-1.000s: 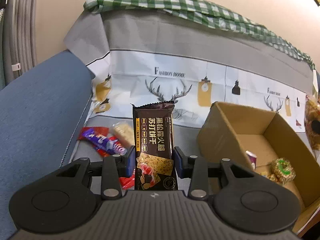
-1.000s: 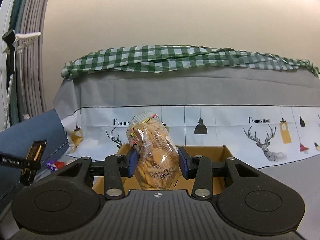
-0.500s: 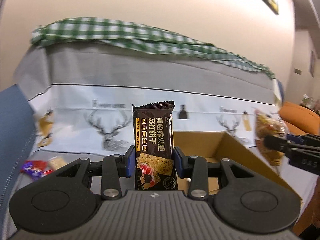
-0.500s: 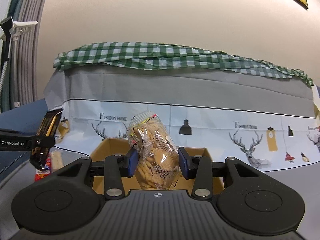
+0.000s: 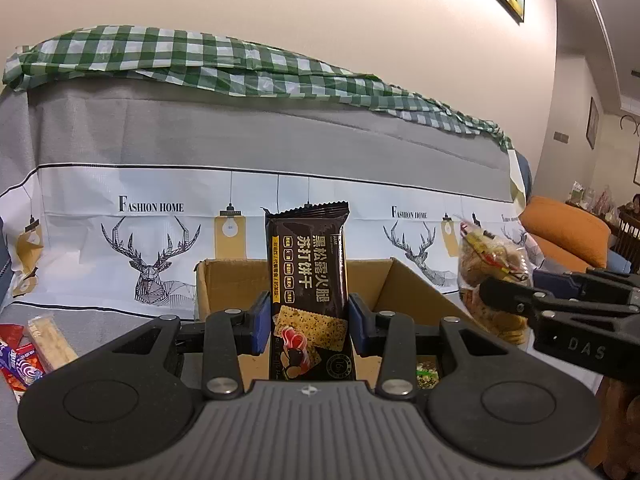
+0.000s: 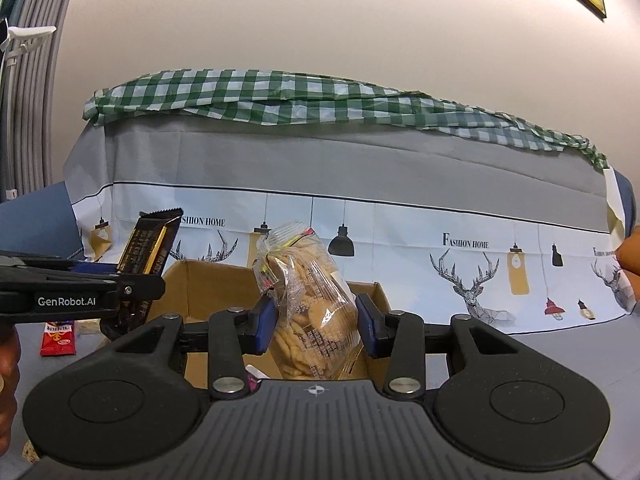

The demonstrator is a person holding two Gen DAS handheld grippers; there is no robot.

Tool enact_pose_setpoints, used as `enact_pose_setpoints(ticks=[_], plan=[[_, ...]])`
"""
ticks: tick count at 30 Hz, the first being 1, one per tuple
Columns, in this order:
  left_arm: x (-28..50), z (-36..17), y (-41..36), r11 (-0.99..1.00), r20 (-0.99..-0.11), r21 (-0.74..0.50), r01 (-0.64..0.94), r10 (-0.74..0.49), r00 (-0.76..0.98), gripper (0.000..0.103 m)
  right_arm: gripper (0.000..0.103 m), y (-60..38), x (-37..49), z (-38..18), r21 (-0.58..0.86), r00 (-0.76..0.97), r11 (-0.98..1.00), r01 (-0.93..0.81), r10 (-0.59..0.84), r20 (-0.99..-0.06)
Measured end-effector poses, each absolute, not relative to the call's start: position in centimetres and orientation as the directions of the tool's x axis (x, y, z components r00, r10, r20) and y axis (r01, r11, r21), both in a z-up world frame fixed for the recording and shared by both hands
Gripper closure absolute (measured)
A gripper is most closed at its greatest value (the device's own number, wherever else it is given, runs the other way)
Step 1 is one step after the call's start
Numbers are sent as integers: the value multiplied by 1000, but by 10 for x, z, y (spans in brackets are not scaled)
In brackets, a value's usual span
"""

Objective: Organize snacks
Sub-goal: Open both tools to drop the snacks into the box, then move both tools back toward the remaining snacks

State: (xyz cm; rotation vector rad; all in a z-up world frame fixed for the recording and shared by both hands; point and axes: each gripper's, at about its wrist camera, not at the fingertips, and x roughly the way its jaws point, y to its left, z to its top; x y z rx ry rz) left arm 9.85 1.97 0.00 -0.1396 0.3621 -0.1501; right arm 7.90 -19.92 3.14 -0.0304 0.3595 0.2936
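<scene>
Over cardboard box [image 5: 404, 280]: left tool [image 5: 307, 322] clamped on dark cracker pack [image 5: 307, 272], upright, ready for drop. Right tool [image 6: 316, 326] pinching clear biscuit bag [image 6: 310, 316] above box too. Loose snacks [image 5: 24, 348] on sofa cover, left of box, unsorted.

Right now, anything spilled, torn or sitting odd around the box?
Nothing spilled or torn. A few snack packets lie loose on the cover left of the cardboard box, not yet sorted. The left gripper holds a dark cracker pack upright; the right gripper holds a clear biscuit bag.
</scene>
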Motion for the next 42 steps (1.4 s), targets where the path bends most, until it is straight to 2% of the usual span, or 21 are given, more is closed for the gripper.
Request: enact_pose_setpoints(ticks=[5,6,7,8,9,10,11,18,24,27,28,29,30,32,33,34,35,36,42], plan=[[99,3,26,966,-333,-211,152,-217,917,59,59,-193,79,31,10,893,954,-298,283,-352],[99,2,26,959,-337,-225,171,-241,910,57,59,-192,80,31,7,892,954,-301,284,-351],[100,2,25,958,-338,-225,176,-246,908,47,58,-191,80,31,1,893,954,-299,280,-352],[99,2,25,963,-335,-213,168,-233,913,37,53,-189,81,31,-9,896,958,-288,266,-355],[98,2,25,965,-330,-206,160,-222,917,35,47,-188,81,31,-20,901,962,-272,248,-356],[98,2,27,966,-329,-208,153,-216,919,35,30,-186,82,31,-30,907,968,-250,223,-359],[99,2,31,964,-333,-223,147,-217,918,35,24,-186,83,31,-26,910,972,-234,210,-358],[97,1,50,962,-347,-257,92,-181,920,35,22,-186,84,32,15,905,973,-230,220,-365],[83,3,61,977,-333,-201,71,-137,933,36,22,-172,82,35,20,903,969,-245,235,-361],[72,8,72,980,-332,-187,73,-132,934,44,22,-163,81,39,54,899,967,-247,250,-360],[68,10,76,981,-334,-180,74,-132,933,52,22,-159,80,40,69,897,966,-248,256,-360],[64,12,81,982,-340,-174,76,-132,931,63,23,-156,80,41,89,894,964,-250,265,-360],[61,14,86,982,-346,-172,76,-132,929,67,24,-152,80,42,109,891,962,-252,274,-361],[56,18,102,981,-356,-186,61,-125,926,82,39,-144,80,43,161,881,952,-259,302,-364],[56,20,109,979,-363,-197,48,-118,924,85,44,-140,79,44,186,874,946,-266,318,-367],[56,23,118,978,-374,-206,28,-105,922,90,57,-135,78,43,212,865,938,-275,337,-371],[58,26,127,978,-386,-207,1,-83,919,90,69,-130,77,43,235,854,929,-287,359,-375],[61,29,134,980,-396,-200,-22,-60,916,90,73,-125,76,43,252,845,920,-300,379,-377],[92,41,180,958,-440,-215,-188,76,895,90,75,-89,65,47,278,799,872,-402,483,-358]])
